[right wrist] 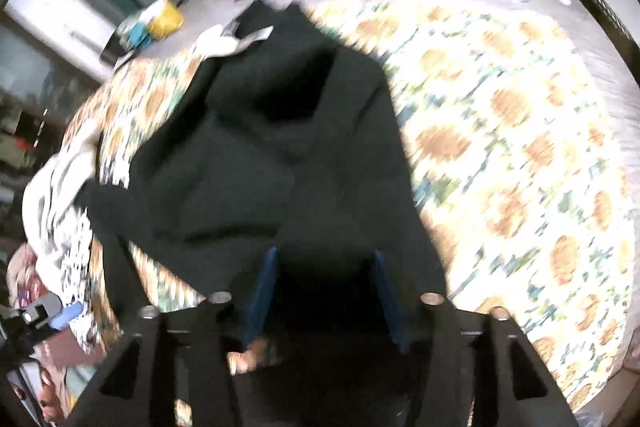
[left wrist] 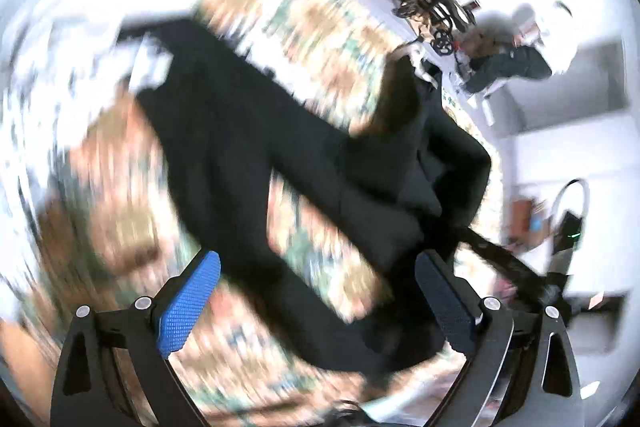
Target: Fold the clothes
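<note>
Your right gripper stood with its jaws apart over the near end of the black garment; dark cloth filled the gap between the blue pads, but whether they pressed on it could not be told. Your left gripper was released, jaws wide, with only blurred cloth and the patterned bedspread beyond them. The garment lay spread on that bedspread, running from near to far, a white tag at its far end. Judged risk: with both views blurred, a pinch made now could catch a single layer or the bedspread itself. A pale heap at the left edge could snag the fold.
</note>
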